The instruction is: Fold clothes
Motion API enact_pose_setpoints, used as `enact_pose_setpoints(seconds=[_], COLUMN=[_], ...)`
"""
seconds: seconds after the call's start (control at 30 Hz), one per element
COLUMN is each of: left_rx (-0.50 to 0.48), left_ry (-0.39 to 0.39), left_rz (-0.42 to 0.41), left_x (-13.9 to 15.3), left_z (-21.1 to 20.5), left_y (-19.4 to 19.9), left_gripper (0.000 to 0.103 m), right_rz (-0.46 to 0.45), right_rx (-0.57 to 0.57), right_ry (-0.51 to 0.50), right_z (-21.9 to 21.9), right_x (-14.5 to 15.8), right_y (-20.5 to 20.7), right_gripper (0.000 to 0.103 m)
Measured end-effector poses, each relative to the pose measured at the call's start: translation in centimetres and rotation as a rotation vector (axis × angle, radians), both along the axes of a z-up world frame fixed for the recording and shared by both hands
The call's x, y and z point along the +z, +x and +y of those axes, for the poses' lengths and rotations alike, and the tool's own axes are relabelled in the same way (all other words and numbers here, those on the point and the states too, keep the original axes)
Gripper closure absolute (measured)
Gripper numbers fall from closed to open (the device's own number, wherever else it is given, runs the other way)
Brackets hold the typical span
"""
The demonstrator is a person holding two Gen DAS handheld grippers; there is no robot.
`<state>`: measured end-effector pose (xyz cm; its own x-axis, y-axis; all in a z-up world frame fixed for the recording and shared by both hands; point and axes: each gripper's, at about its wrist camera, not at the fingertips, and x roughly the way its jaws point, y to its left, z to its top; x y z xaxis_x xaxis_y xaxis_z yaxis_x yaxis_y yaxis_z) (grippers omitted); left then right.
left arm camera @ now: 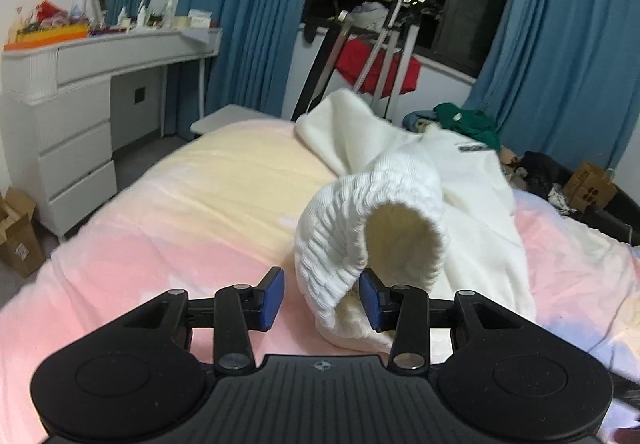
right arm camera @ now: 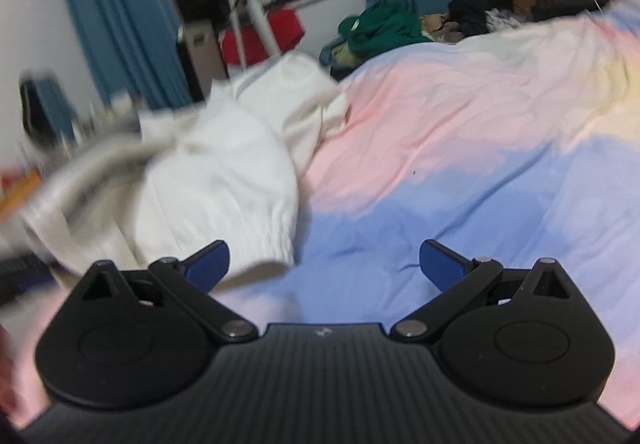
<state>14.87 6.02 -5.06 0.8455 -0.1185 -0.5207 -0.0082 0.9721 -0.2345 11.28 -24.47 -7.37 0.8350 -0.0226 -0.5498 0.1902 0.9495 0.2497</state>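
Observation:
A white knit sweater [left arm camera: 472, 203] lies bunched on the pink, yellow and blue bedcover [left arm camera: 180, 211]. Its ribbed sleeve cuff [left arm camera: 340, 244] stands up with its opening toward the left wrist camera. My left gripper [left arm camera: 320, 300] is open, with the cuff's lower edge between its blue pads; the right pad touches the knit and the left pad stands just clear of it. In the blurred right wrist view the sweater [right arm camera: 216, 179] lies to the left. My right gripper [right arm camera: 324, 264] is wide open over the blue part of the bedcover [right arm camera: 460, 183], holding nothing.
A white dresser [left arm camera: 80, 115] with clutter stands left of the bed. A metal rack with red cloth [left arm camera: 376, 67] is behind the bed by the dark window. Green [left arm camera: 468, 119] and dark [left arm camera: 540, 171] clothes and a cardboard box [left arm camera: 592, 187] sit at the far right.

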Motion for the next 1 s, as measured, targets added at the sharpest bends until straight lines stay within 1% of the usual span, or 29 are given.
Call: enact_pose_setpoints(seconds=[0.03,0.07,0.1,0.13,0.17,0.2,0.23,0.27,0.3,0.37,0.43,0.57,0.63,0.73,0.8,0.83,0.87,0.9,0.93,1.0], left_rx=[-0.005,-0.011,-0.016,-0.033,-0.038,-0.023,-0.014,-0.014,-0.02,-0.036,-0.042,-0.041,-0.041,-0.05,-0.044,-0.042,-0.045,-0.047,-0.048,-0.049], left_ry=[-0.008,-0.016,-0.023,-0.011,0.033,0.075,0.096,0.103,0.103,0.109,0.163,0.305,0.347,0.374,0.398,0.408,0.412,0.415,0.419,0.425], left_rz=[-0.005,-0.01,-0.014,-0.023,-0.032,-0.03,-0.018,0.0,0.016,0.035,0.026,-0.013,-0.026,-0.035,-0.044,-0.048,-0.049,-0.051,-0.055,-0.065], left_x=[0.2,0.4,0.7,0.8,0.7,0.5,0.2,-0.1,-0.2,-0.3,-0.2,-0.5,-0.6,-1.0,-1.3,-1.5,-1.6,-1.8,-1.9,-2.1], left_z=[-0.1,-0.3,-0.4,-0.4,-0.5,-0.8,-0.9,-0.8,-0.8,-0.8,-1.4,-3.5,-4.4,-5.5,-6.0,-6.3,-6.5,-6.8,-6.9,-7.1], left_y=[-0.7,-1.4,-2.1,-2.4,-2.5,-2.6,-2.4,-2.2,-2.1,-1.8,-1.8,-1.7,-1.5,-1.0,-0.8,-0.7,-0.5,-0.3,-0.2,0.0], left_gripper=[0.052,0.046,0.043,0.042,0.041,0.04,0.04,0.04,0.04,0.038,0.034,0.033,0.033,0.033,0.033,0.033,0.033,0.033,0.032,0.031], right_rz=[0.028,0.051,0.073,0.095,0.096,0.096,0.095,0.095,0.097,0.09,0.071,-0.069,-0.128,-0.129,-0.113,-0.101,-0.086,-0.07,-0.069,-0.075], right_rx=[-0.013,-0.004,0.008,0.019,0.023,0.026,0.03,0.033,0.033,0.028,0.023,0.021,0.031,0.043,0.04,0.048,0.046,0.044,0.055,0.064], right_ry=[-0.03,-0.031,-0.028,-0.026,-0.064,-0.107,-0.151,-0.194,-0.209,-0.185,-0.148,-0.142,-0.149,-0.181,-0.156,-0.129,-0.114,-0.101,-0.082,-0.071], right_z=[0.3,0.6,0.8,1.0,1.6,2.1,2.7,3.3,3.5,3.4,3.3,3.9,4.3,5.0,4.9,4.6,4.5,4.4,4.3,4.4], right_x=[-0.3,-0.8,-1.2,-1.6,-1.9,-2.2,-2.5,-2.8,-3.2,-3.7,-4.1,-3.5,-3.0,-3.1,-3.3,-3.5,-3.6,-3.7,-3.6,-3.3], right_y=[0.6,1.3,2.0,2.6,3.2,3.7,4.2,4.7,5.0,5.5,5.8,6.2,6.4,6.8,7.0,7.2,7.3,7.3,7.2,6.9], right_gripper=[0.0,0.003,0.003,0.004,0.008,0.012,0.021,0.026,0.027,0.027,0.03,0.04,0.045,0.047,0.051,0.059,0.069,0.072,0.079,0.08])
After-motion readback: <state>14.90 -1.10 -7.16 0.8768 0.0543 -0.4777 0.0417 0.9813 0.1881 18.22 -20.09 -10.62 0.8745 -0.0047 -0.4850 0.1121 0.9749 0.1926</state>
